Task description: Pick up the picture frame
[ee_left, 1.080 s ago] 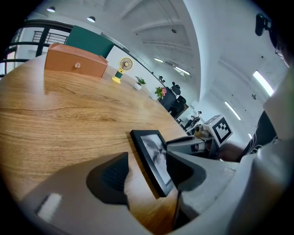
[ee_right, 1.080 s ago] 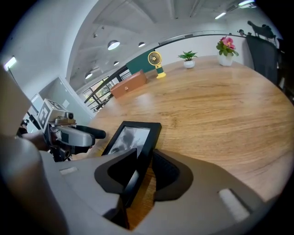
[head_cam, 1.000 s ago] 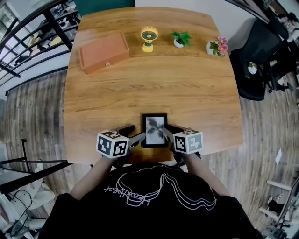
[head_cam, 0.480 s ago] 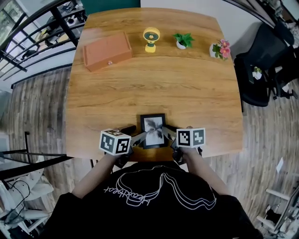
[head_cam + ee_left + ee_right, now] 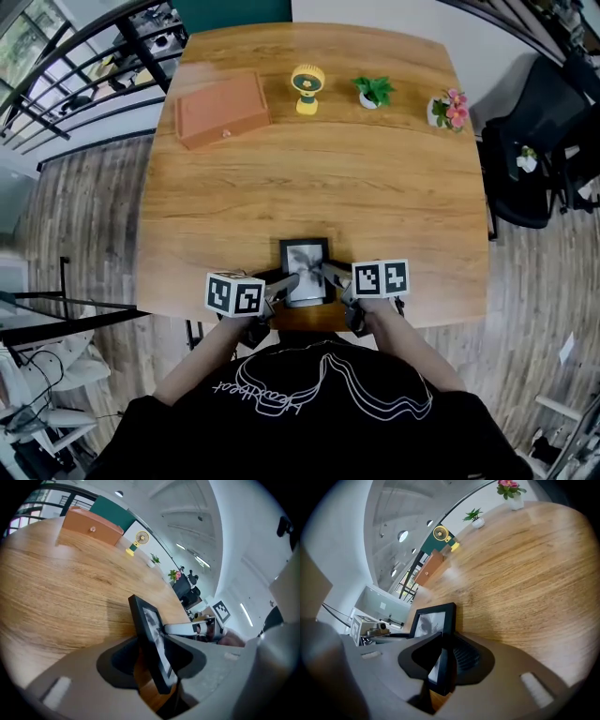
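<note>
Risk: both holds are thin edge pinches on the picture frame [image 5: 306, 267]. An uneven lift could twist it loose, dropping it on or past the desk [image 5: 319, 178] edge. Left gripper [image 5: 281, 284] jaws clamp its left edge, right gripper [image 5: 330, 275] jaws its right edge. The frame spans between them, tilted. Arms tucked close, grippers angled inward.

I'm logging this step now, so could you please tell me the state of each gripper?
Left gripper: jaws shut on the picture frame, left edge.
Right gripper: jaws shut on the picture frame, right edge.
</note>
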